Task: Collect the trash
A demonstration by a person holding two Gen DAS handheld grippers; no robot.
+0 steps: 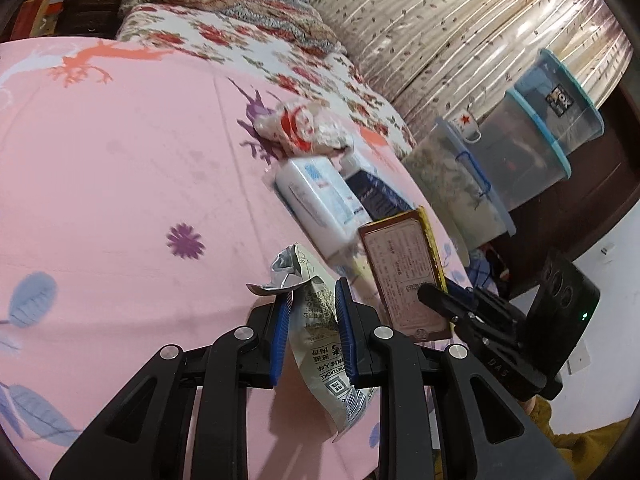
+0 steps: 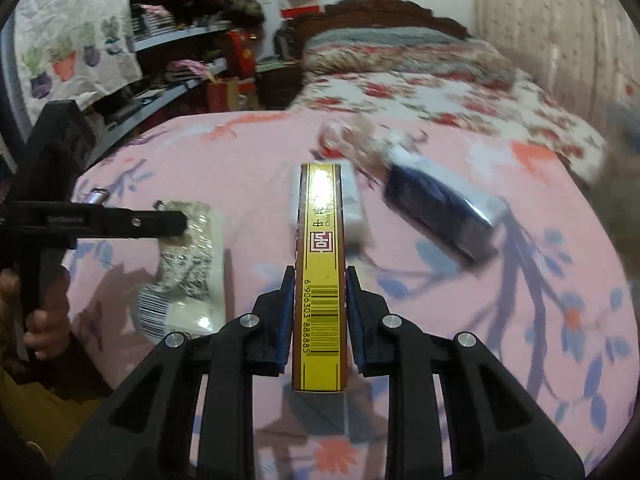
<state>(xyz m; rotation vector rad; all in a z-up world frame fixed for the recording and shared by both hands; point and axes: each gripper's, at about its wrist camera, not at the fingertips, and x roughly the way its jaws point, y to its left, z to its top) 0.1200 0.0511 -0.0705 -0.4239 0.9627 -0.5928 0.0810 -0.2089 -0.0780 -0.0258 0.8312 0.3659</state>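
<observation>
My left gripper (image 1: 314, 300) is shut on a crumpled silver foil wrapper (image 1: 316, 320) and holds it above the pink bedsheet (image 1: 120, 180). The wrapper also shows in the right wrist view (image 2: 188, 264), with the left gripper (image 2: 120, 220) on it. My right gripper (image 2: 318, 276) is shut on a brown and yellow flat box (image 2: 320, 272), held edge-up; its brown face shows in the left wrist view (image 1: 404, 272). A white tissue pack (image 1: 320, 200), a dark blue box (image 1: 380, 194) and a crumpled red-and-white bag (image 1: 304, 128) lie on the sheet beyond.
Clear plastic storage tubs (image 1: 520, 160) stand on a dark cabinet to the right of the bed, before a striped curtain (image 1: 460, 32). A floral quilt (image 2: 420, 96) and pillows lie at the bed's far end. Cluttered shelves (image 2: 168, 40) stand at the far left.
</observation>
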